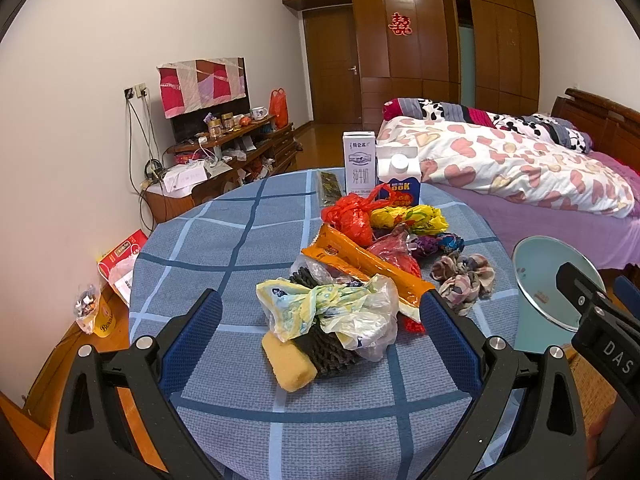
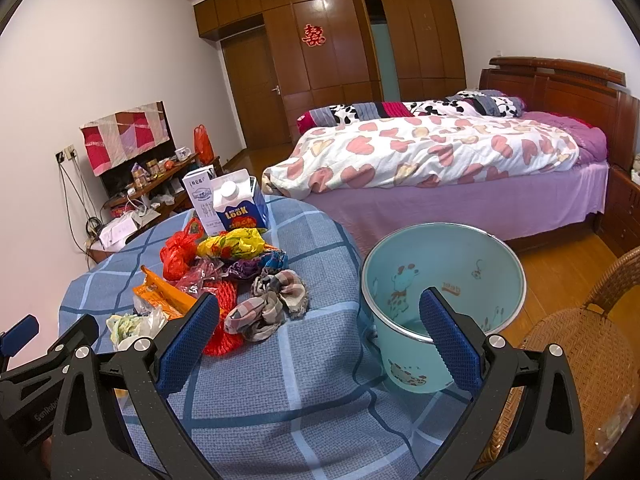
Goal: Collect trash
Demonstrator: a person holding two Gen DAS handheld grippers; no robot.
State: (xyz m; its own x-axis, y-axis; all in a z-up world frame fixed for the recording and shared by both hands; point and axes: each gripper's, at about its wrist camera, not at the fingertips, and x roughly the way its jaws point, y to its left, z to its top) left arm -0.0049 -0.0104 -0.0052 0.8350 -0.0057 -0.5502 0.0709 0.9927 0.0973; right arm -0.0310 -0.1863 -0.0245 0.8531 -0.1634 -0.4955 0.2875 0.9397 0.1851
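Observation:
A heap of trash lies on the round table with a blue checked cloth point(image 1: 224, 240): a crumpled yellow-white plastic bag point(image 1: 332, 312), a yellow sponge point(image 1: 288, 364), an orange wrapper point(image 1: 368, 264), a red bag point(image 1: 352, 216), a yellow bag point(image 1: 408, 216) and a plaid rag point(image 1: 464, 280). My left gripper point(image 1: 320, 336) is open, its jaws either side of the plastic bag and sponge. My right gripper point(image 2: 320, 340) is open and empty above the table edge, between the rag point(image 2: 268, 304) and a light blue bin point(image 2: 444, 280) that stands beside the table.
Two milk cartons point(image 1: 360, 164) point(image 1: 400, 180) stand at the table's far side. A bed point(image 2: 440, 160) lies behind, a wicker chair point(image 2: 568, 352) at the right, a TV cabinet point(image 1: 224, 152) at the left wall. The right gripper's body shows in the left wrist view point(image 1: 600, 320).

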